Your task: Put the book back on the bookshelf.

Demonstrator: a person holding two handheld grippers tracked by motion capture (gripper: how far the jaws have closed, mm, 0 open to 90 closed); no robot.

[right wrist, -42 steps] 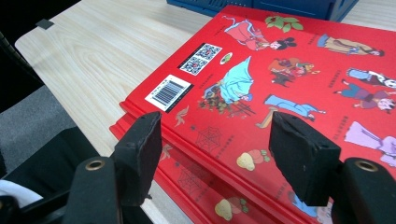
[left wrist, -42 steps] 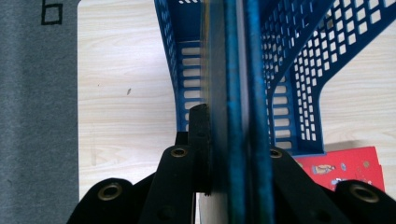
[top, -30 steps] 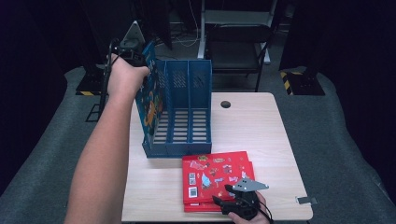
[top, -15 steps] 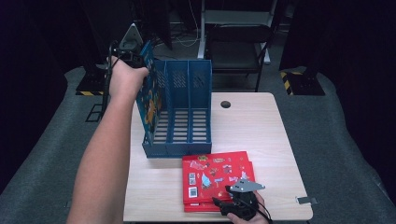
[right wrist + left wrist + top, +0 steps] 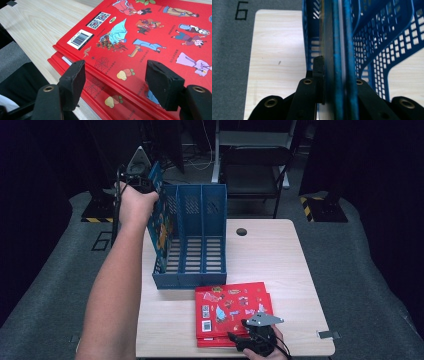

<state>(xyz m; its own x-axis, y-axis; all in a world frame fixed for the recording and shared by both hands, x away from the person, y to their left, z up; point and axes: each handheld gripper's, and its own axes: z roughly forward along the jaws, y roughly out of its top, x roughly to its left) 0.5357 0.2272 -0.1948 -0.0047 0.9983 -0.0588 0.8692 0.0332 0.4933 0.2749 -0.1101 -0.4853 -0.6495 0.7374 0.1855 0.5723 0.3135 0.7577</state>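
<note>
A blue picture book [image 5: 161, 226] stands tilted in the leftmost compartment of the blue file rack [image 5: 202, 245]. My left gripper [image 5: 136, 179] is shut on its top edge. In the left gripper view the book's edge [image 5: 337, 50] runs between the jaws of the left gripper [image 5: 338, 80], with perforated rack walls [image 5: 377, 37] on both sides. Red picture books [image 5: 232, 307] lie stacked at the table's front. My right gripper [image 5: 250, 337] hovers open at their near edge. In the right gripper view the right gripper [image 5: 117, 80] straddles the top red book [image 5: 150, 30] without touching it.
The wooden table [image 5: 270, 255] has a round cable hole [image 5: 242, 231] behind the rack. The rack's middle and right compartments hold nothing. A dark chair [image 5: 250, 165] stands beyond the far edge. Grey floor [image 5: 365, 270] surrounds the table.
The left hand and the blue book have shifted only slightly at the rack's left compartment. The right gripper has stayed where it was.
</note>
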